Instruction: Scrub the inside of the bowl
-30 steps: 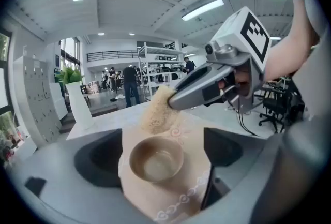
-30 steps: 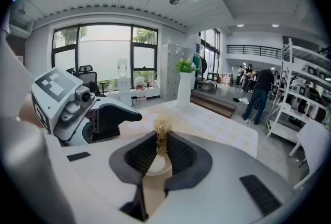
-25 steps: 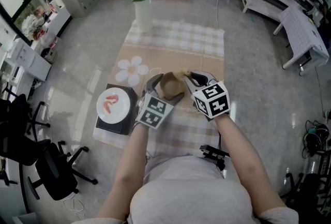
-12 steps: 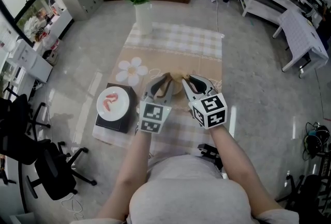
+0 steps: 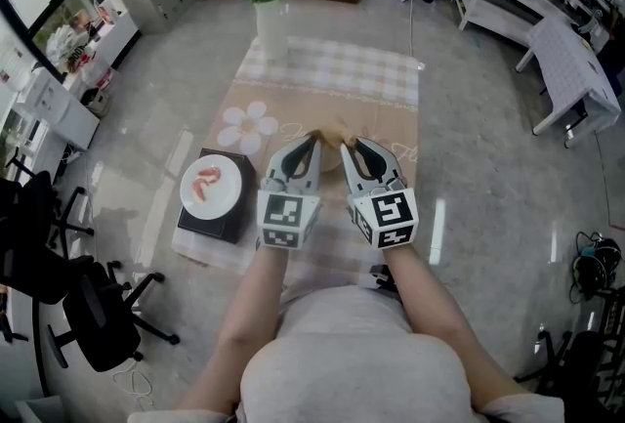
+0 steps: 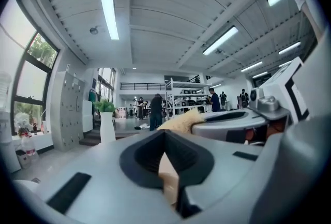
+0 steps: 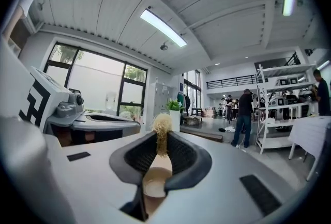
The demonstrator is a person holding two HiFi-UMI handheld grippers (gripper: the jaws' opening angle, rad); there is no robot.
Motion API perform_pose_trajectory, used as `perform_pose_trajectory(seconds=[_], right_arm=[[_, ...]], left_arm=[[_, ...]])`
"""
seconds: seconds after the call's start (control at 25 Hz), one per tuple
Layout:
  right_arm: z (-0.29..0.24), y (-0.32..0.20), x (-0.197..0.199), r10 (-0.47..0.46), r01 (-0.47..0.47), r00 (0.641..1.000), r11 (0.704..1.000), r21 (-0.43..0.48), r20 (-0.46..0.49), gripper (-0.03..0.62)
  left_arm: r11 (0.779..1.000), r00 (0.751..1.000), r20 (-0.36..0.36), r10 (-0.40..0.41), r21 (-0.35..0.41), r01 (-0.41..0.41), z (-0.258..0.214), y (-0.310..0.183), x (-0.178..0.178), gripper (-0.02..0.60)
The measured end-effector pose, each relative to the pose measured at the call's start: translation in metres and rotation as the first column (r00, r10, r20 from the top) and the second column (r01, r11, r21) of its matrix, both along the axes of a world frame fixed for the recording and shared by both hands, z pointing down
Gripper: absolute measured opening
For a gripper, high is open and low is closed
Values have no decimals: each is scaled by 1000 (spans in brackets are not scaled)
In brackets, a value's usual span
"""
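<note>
**Bowl mostly hidden between your claws**

The bowl (image 5: 329, 158) hangs over the checked-cloth table (image 5: 391, 84). You see only a tan sliver of it between the claw tips, and its inside is out of view. Your left claw (image 5: 305, 149) has just closed and pinches the bowl's thin, smooth wall. Your right claw (image 5: 359, 149) is clamped on the brush (image 7: 157, 166), which has a pale wooden handle and a straw-coloured bristle tuft.
</note>
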State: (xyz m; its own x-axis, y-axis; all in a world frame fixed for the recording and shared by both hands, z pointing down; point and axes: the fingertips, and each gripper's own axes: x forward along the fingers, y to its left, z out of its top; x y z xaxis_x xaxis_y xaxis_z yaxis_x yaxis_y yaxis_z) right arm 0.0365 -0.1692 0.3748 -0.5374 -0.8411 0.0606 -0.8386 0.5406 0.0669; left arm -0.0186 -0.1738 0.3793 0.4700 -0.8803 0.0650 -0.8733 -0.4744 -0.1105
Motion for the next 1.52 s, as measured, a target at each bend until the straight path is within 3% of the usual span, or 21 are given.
perform_pose_trajectory(seconds=[0.56, 1.52], right_arm=[[-26, 13, 1, 9, -12, 999, 996, 87, 34, 61], [-31, 19, 2, -27, 25, 999, 997, 70, 31, 60]], left_arm=[[995, 999, -43, -31, 95, 35, -19, 11, -6, 11], [991, 1000, -16, -16, 130, 18, -39, 19, 3, 11]])
